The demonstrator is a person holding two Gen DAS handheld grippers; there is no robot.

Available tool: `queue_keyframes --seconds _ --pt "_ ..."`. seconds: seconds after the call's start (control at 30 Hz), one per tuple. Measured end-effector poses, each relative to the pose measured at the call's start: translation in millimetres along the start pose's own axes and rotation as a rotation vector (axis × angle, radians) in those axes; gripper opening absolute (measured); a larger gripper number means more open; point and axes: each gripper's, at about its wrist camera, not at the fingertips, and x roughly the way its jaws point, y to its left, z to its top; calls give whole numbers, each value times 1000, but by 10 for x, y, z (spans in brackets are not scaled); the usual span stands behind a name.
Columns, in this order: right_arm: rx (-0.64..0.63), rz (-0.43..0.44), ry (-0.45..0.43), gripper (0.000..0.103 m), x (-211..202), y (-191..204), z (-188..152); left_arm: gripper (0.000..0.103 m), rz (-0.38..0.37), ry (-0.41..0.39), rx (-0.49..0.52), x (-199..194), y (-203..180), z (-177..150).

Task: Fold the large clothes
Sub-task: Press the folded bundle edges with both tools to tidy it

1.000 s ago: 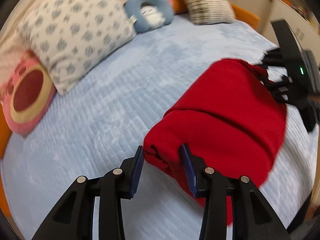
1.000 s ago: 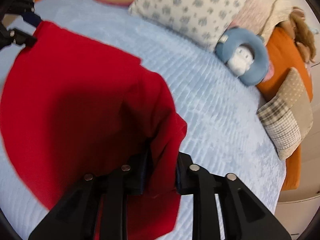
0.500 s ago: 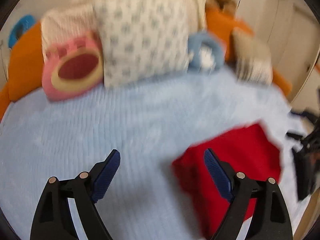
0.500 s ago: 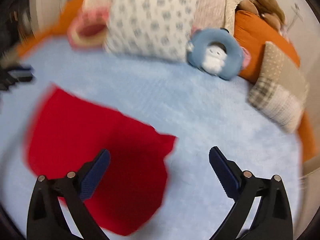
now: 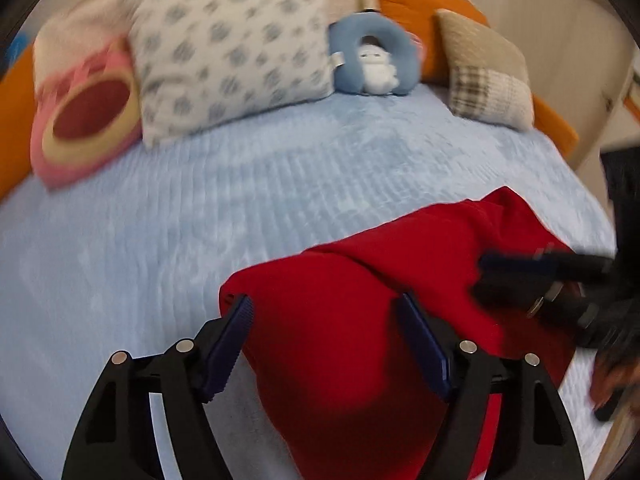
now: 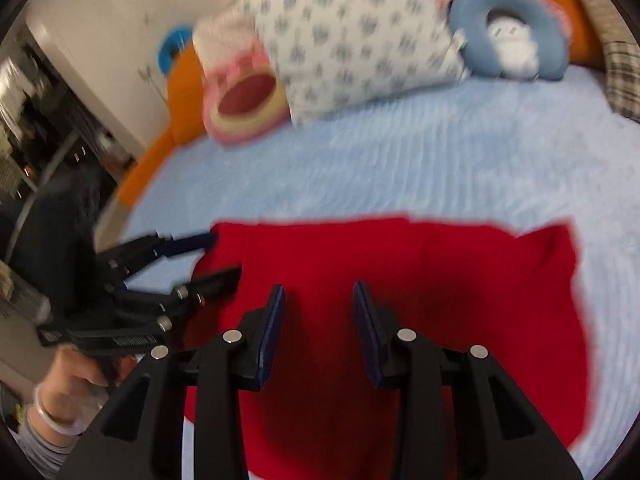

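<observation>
The red garment (image 5: 360, 320) lies folded into a compact block on the light blue bedspread (image 5: 200, 220), at the near side of the bed, well apart from the pillows at the head end, e.g. the dotted pillow (image 5: 224, 44) and the blue ring cushion (image 5: 374, 62). The left gripper (image 5: 326, 344) hangs over the left end of the garment, jaws standing wide and w/ nothing pinched; they have just been closing a little, and the cloth is under and between them but the pads do not press it. The right gripper (image 6: 318, 326) is over the middle of the garment, jaws part way apart and released also; they have just been closing a lot, but I see no cloth clamped between the pads. Both views are blurred, so fine creases I cannot tell. In my judgement one fold is set down and the step in hand is to re-grip for the next fold, or maybe to tidy the block. The next move prob. calls for both grippers to come down on an edge, each pinching all the layers together, then to lift evenly so the block does not open. In the right view a hand (image 6: 76, 384) holds the left gripper's handle.
</observation>
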Motion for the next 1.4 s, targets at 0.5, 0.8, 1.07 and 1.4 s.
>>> queue_keyframes --seconds 0.5,0.8,1.07,1.4 --pt "105 -111 -83 38 -587 -664 247 82 -110 -25 -159 243 345 -202" --pt "239 -90 -46 35 5 -1282 -286 82 -136 -40 -177 288 365 -248" --pt "144 -86 -128 42 -722 -934 -358 78 -226 -62 -240 -42 450 -223" --pt "169 9 -26 46 -765 -745 -990 80 -364 51 -216 -162 239 -764"
